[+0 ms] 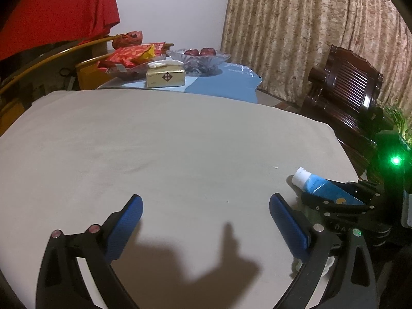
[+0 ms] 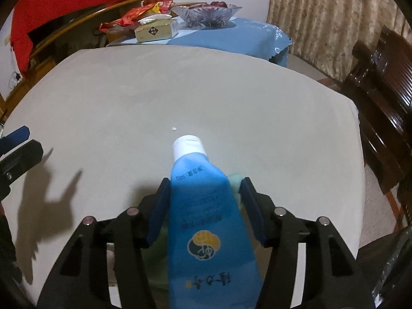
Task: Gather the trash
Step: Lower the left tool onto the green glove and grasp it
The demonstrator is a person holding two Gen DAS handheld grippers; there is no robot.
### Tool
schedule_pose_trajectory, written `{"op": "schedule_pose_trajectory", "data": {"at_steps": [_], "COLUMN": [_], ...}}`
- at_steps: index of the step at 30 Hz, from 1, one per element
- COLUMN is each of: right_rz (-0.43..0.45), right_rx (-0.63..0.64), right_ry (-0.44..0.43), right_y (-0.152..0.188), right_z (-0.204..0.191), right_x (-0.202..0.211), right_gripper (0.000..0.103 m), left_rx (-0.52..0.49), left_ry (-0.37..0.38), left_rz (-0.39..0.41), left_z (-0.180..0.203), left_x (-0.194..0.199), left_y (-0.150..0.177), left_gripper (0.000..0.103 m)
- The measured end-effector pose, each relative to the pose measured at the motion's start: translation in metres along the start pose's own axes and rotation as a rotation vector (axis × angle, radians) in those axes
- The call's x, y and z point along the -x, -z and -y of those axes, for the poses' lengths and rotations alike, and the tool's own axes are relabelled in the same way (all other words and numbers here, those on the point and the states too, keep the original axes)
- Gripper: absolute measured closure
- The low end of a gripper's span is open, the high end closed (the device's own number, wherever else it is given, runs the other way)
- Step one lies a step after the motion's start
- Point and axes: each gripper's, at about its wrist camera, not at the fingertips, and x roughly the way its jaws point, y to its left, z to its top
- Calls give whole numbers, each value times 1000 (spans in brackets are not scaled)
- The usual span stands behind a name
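A blue squeeze tube (image 2: 206, 206) with a white cap (image 2: 189, 145) lies between the pads of my right gripper (image 2: 206, 188), cap pointing away from me. Both blue pads (image 2: 161, 206) sit against its sides, so the gripper is shut on it. In the left wrist view the tube (image 1: 322, 186) sticks out of the right gripper (image 1: 334, 203), its cap just above the beige tabletop (image 1: 167, 141). Something pale green (image 2: 234, 177) shows under the tube; I cannot tell what it is. My left gripper (image 1: 206, 200) stands open over bare table, with nothing between its fingers.
A tiny white crumb (image 2: 174, 128) lies ahead of the cap. Beyond the beige table, a blue-clothed table (image 1: 224, 85) carries a tissue box (image 1: 166, 77), a glass fruit bowl (image 1: 198, 58) and red snack packets (image 1: 128, 54). A dark wooden chair (image 1: 342, 87) stands at the right.
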Motion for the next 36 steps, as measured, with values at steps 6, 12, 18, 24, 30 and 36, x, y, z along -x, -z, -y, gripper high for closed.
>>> {"op": "schedule_pose_trajectory", "data": {"at_steps": [6,12,18,24,30,36], "right_rz": [31,57,33,36,16,18], "right_rx": [-102,-155,-148,-182,-196,-212], "right_ry": [-72,-92,-57,-61,-43,-54], "right_y": [-2,-2,7,14,17,19], "right_z": [22,34,36,45,57,56], "right_x": [20,43,42,45,44,44], "right_gripper": [63,63,60,60,60,60], "left_rx": [-9,-20,-43,-96,-100,-132], "left_ry": [15,31,72,126,139,175], "left_rz": [-6,-7,-19,-42,-56,-73], "left_z": [5,13,29,52,56,67], "left_x": [-1,0,-1,-4,-6,-9], "left_y": [1,1,4,17,25,31], "left_gripper": [6,6,6,7,7,8]}}
